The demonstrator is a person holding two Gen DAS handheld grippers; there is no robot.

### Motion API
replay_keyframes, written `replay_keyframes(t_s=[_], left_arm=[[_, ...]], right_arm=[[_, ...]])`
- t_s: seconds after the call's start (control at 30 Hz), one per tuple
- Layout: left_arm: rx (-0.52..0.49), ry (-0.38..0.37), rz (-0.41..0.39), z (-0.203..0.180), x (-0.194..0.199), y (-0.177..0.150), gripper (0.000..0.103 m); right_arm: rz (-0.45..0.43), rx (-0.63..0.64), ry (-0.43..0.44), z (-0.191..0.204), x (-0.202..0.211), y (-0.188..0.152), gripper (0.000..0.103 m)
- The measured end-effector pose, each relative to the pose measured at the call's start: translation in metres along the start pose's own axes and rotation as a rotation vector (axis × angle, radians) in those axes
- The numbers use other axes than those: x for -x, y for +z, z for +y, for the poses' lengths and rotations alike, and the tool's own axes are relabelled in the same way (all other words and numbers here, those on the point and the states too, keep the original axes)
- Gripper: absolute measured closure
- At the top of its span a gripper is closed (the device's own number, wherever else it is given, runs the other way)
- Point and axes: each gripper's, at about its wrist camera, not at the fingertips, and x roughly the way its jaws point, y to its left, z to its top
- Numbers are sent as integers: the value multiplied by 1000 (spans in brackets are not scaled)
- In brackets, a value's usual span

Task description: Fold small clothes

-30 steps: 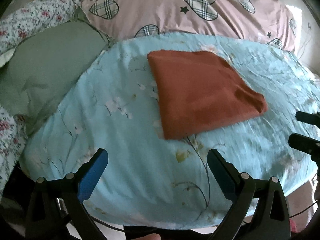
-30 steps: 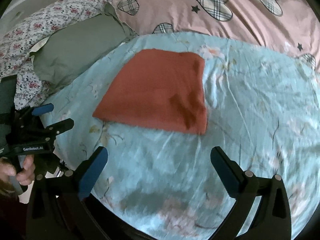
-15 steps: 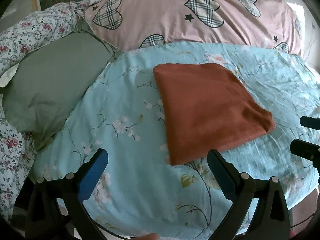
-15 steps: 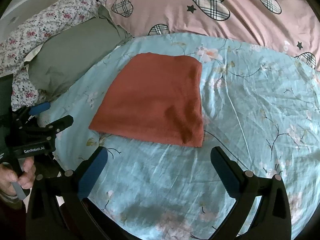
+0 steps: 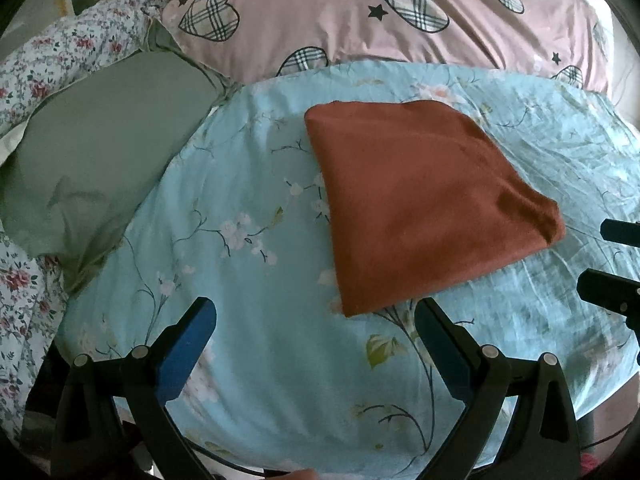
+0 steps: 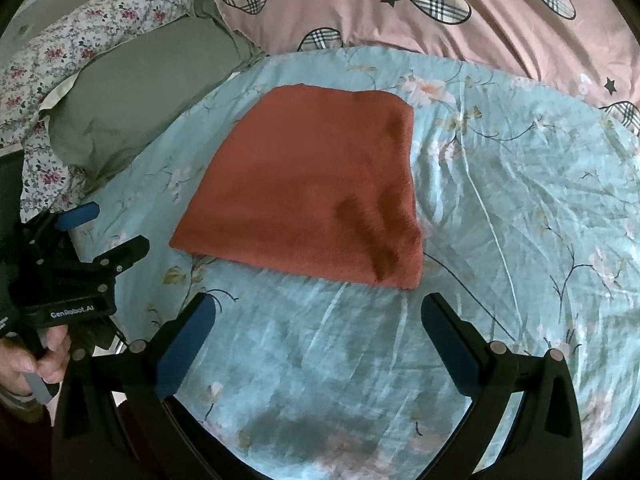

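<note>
A rust-red cloth (image 5: 424, 208) (image 6: 316, 188) lies folded into a flat square on the light blue flowered bedsheet (image 5: 256, 208) (image 6: 500, 216). My left gripper (image 5: 316, 336) is open and empty, hovering just short of the cloth's near corner. My right gripper (image 6: 320, 332) is open too, with nothing between its fingers, a little back from the cloth's near edge. The right gripper's black fingers (image 5: 612, 284) show at the right edge of the left wrist view. In the right wrist view the left gripper (image 6: 100, 236) appears at the far left, held by a hand (image 6: 36, 360).
A green pillow (image 5: 100, 152) (image 6: 148, 88) lies to the left of the cloth. Behind it is a pink quilt with plaid hearts (image 5: 400, 12) (image 6: 460, 12). White bedding with red flowers (image 5: 52, 68) (image 6: 80, 40) is bunched at the far left. The bed's edge runs below the grippers.
Both grippers have moved forward and closer to the folded cloth, which now fills more of each view. The cloth itself has not moved and both grippers stay open.
</note>
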Motion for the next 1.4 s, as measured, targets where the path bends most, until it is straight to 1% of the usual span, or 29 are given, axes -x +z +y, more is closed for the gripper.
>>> replay_keyframes(t_s=[0.5, 1.4], left_arm=[[-6, 6, -7, -1, 3, -3, 3], [-4, -1, -24, 4, 9, -2, 3]], right_arm=[[4, -3, -3, 0, 0, -2, 1], [-21, 9, -2, 8, 12, -2, 1]])
